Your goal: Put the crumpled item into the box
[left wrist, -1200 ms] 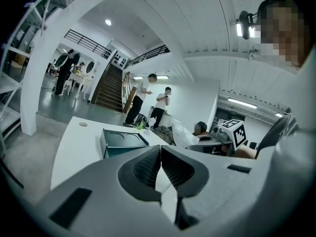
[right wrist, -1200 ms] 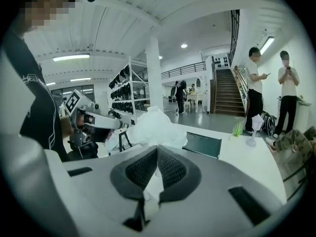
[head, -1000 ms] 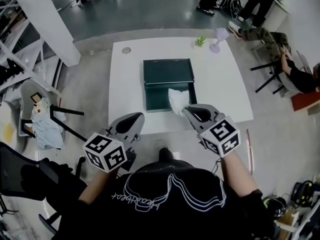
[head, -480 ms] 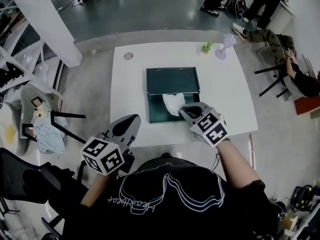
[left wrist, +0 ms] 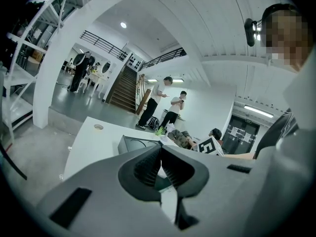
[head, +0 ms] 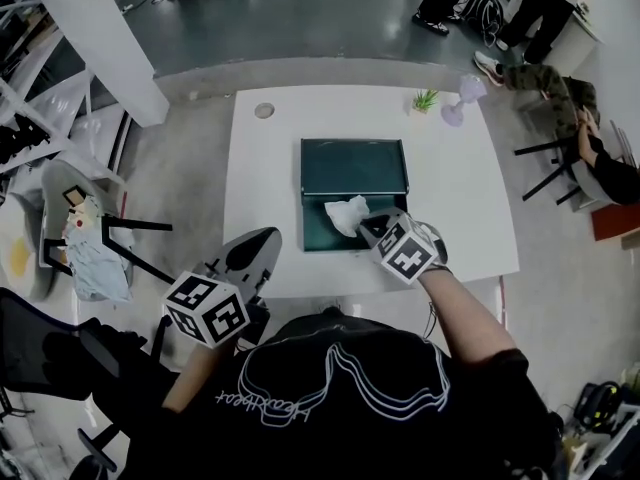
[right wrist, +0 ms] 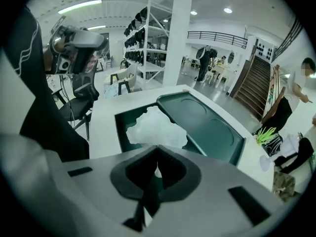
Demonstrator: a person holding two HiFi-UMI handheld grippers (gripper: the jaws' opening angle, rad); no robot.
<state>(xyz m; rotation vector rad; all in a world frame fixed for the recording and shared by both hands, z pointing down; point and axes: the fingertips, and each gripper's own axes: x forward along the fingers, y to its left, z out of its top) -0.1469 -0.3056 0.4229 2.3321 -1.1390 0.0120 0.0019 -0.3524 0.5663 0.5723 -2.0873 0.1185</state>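
Note:
A dark green box (head: 318,236) lies on the white table (head: 265,188) with its lid (head: 354,163) folded open behind it. My right gripper (head: 367,225) is shut on the crumpled white item (head: 347,213) and holds it over the box's near right part. In the right gripper view the crumpled white item (right wrist: 155,127) bulges out just past my right gripper (right wrist: 157,150), above the green box (right wrist: 122,127). My left gripper (head: 255,253) hangs shut and empty at the table's front edge, left of the box. The left gripper (left wrist: 160,149) faces the box (left wrist: 136,143).
A small green plant (head: 425,99) and a pale purple object (head: 462,93) stand at the table's far right. A round grommet (head: 264,111) sits at the far left. A chair with cloth (head: 90,230) stands left of the table. A seated person (head: 590,138) is at right.
My right gripper has carried the crumpled item forward and left, from the box's front right corner to above its inside. The left gripper has stayed about where it was.

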